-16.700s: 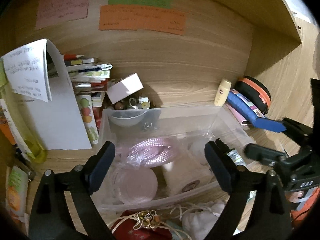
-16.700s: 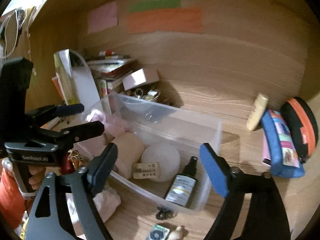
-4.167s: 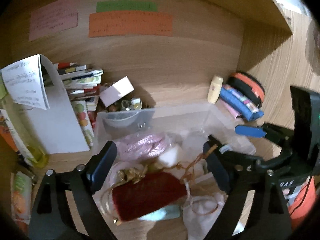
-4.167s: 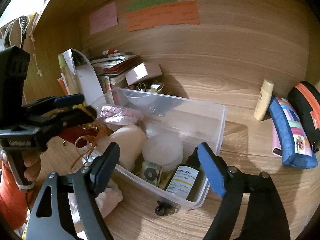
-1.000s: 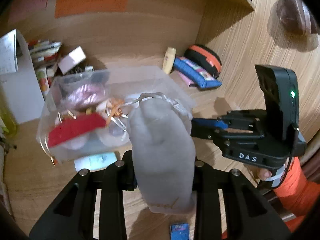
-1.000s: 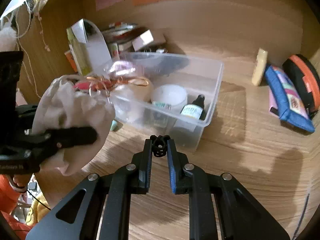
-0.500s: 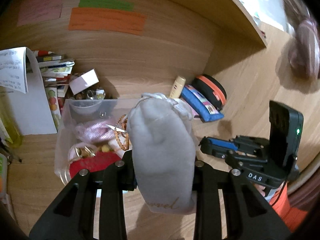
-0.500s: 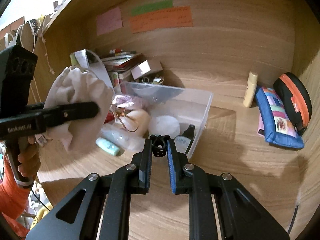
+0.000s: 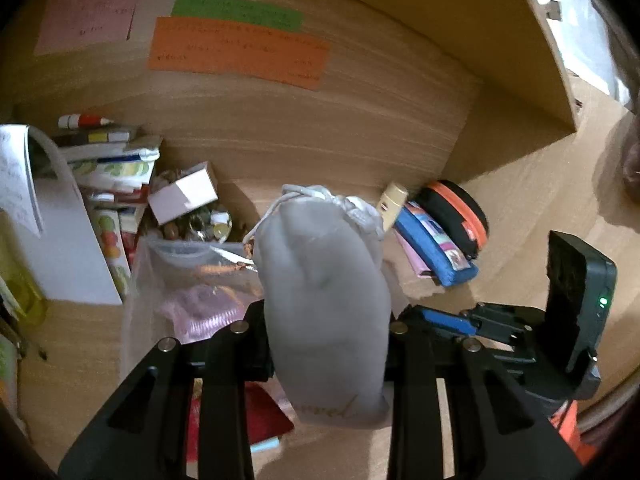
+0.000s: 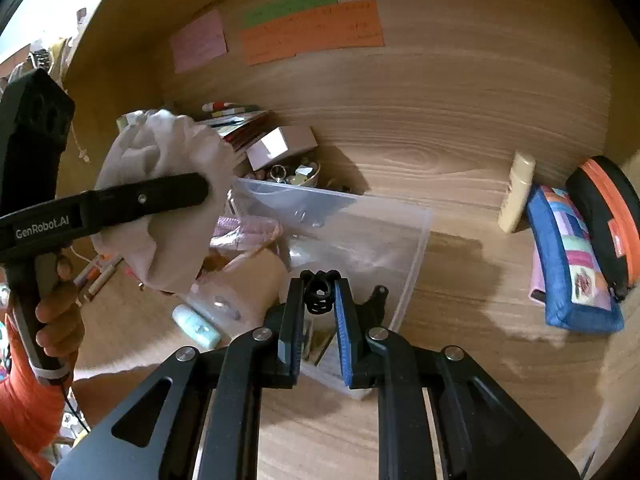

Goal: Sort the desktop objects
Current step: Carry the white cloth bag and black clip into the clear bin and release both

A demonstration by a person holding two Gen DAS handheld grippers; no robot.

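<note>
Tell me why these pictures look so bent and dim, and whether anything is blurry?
Left wrist view: fisheye bends the wooden shelf edge, corners go black, and the grey drawstring cloth pouch in the left claw looks soft. Right wrist view: sharper, and the right claw, pinching a small black clip, throws a dark shadow on the desk.

The grey pouch hides the left gripper's fingertips and much of the clear bin; the notes' writing is unreadable.

We note a pale grey drawstring pouch, a clear plastic bin, orange, green and pink wall notes, a blue pencil case (multicoloured patchwork panel), and a black pouch with orange trim.
</note>
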